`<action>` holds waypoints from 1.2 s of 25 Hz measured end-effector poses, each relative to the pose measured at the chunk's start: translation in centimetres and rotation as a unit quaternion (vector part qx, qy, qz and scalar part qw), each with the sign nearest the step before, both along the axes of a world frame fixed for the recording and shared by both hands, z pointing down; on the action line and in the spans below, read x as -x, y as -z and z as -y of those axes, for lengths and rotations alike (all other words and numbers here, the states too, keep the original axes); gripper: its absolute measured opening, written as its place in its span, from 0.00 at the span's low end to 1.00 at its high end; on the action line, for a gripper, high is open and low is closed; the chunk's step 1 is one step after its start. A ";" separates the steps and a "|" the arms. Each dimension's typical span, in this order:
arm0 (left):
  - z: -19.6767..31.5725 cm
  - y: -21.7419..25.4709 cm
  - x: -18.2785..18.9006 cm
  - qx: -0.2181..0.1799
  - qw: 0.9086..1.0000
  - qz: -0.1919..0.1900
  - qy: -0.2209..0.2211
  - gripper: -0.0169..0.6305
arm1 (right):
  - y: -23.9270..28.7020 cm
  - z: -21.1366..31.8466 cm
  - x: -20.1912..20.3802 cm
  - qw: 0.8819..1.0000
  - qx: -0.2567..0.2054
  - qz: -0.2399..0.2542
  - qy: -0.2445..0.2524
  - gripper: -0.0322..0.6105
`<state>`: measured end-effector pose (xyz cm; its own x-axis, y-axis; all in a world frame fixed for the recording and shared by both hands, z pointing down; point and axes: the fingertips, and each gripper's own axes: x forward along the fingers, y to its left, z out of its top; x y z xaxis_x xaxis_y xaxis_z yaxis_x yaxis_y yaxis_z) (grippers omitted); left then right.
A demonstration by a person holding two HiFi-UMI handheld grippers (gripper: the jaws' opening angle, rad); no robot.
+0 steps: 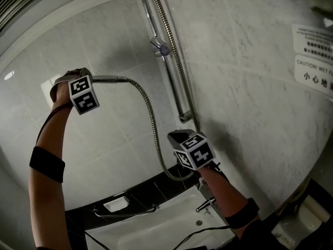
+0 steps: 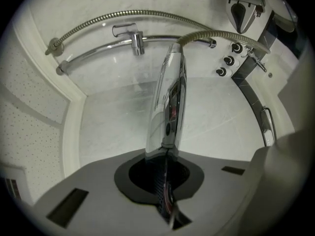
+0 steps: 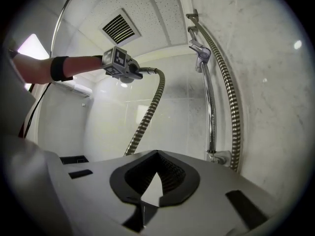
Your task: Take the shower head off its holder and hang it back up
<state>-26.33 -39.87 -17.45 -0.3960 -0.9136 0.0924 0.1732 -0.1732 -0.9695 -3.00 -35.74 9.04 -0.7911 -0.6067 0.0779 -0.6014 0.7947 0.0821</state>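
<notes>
marble walls (image 1: 250,87) all round, tub (image 1: 156,230) at the bottom of the head view. your left gripper (image 1: 89,81) is up high and pointing level, jaws clamped on the chrome handle of the shower head (image 2: 170,97). the handle runs straight out from between the jaws in the left gripper view. the shower head is off the holder (image 1: 162,49), which sits high on the rail (image 1: 176,87); in the head view you're holding it well left of the rail. the hose (image 1: 151,119) leaves the handle, sags in a loop toward the tub, then climbs alongside the rail. your right gripper (image 1: 180,138) is lower, near the foot of the rail, jaws together with nothing between them. its own view looks up at the rail, the hose and your left gripper.
</notes>
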 end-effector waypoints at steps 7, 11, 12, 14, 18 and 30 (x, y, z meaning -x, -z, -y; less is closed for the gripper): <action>1.6 6.1 -2.2 -0.010 1.000 0.023 0.006 0.04 | 1.8 2.0 -0.6 1.000 -0.008 0.004 -0.009 0.07; 2.0 9.3 -4.1 -0.017 0.999 0.049 0.008 0.04 | 2.9 2.6 -0.7 1.000 -0.014 0.007 -0.014 0.07; 2.1 10.0 -4.7 -0.019 0.998 0.052 0.006 0.04 | 3.3 2.7 -0.7 1.000 -0.016 0.007 -0.015 0.07; 2.3 11.5 -5.9 -0.023 0.998 0.059 0.003 0.04 | 4.0 2.9 -0.6 1.000 -0.020 0.008 -0.014 0.07; 2.6 14.1 -7.9 -0.031 0.996 0.079 0.005 0.04 | 5.0 2.9 -0.8 0.999 -0.026 0.015 -0.015 0.07; 4.1 16.0 -11.1 -0.036 0.992 0.119 0.014 0.04 | 6.3 2.3 -2.1 0.999 -0.036 0.035 -0.010 0.07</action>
